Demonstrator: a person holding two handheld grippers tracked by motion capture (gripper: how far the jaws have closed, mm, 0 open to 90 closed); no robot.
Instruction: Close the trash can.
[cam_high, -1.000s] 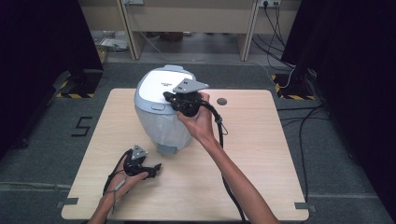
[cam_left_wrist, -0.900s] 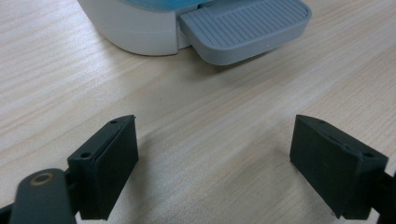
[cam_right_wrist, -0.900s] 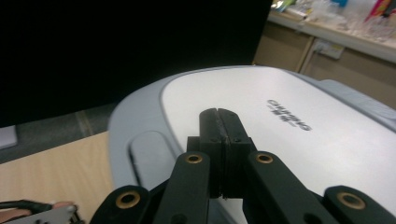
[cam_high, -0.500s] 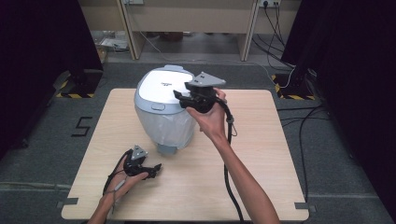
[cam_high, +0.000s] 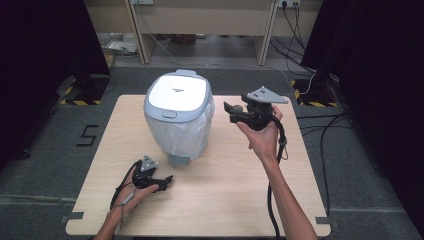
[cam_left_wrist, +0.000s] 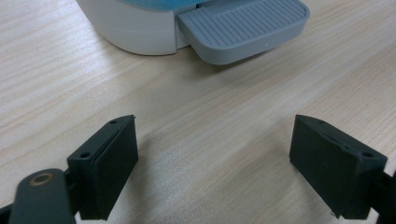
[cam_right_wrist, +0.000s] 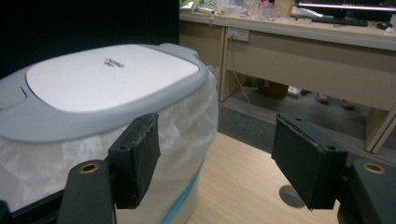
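Note:
A pedal bin with a shut white lid, a grey rim and a clear liner stands at the back middle of the wooden table. Its grey pedal faces the person. My right gripper hangs in the air to the right of the bin, pointing at it. Its jaws have just been opening and hold nothing. In the right gripper view the lid lies just past the open gripper. My left gripper rests on the table in front of the pedal, open and empty.
A round cable grommet sits in the tabletop behind the right gripper. Wooden desks stand beyond the table and cables trail on the floor at the right. Dark curtains flank both sides.
My right gripper has left the bin's lid and swung right, off the bin, with its jaws now apart. The left gripper has stayed where it was.

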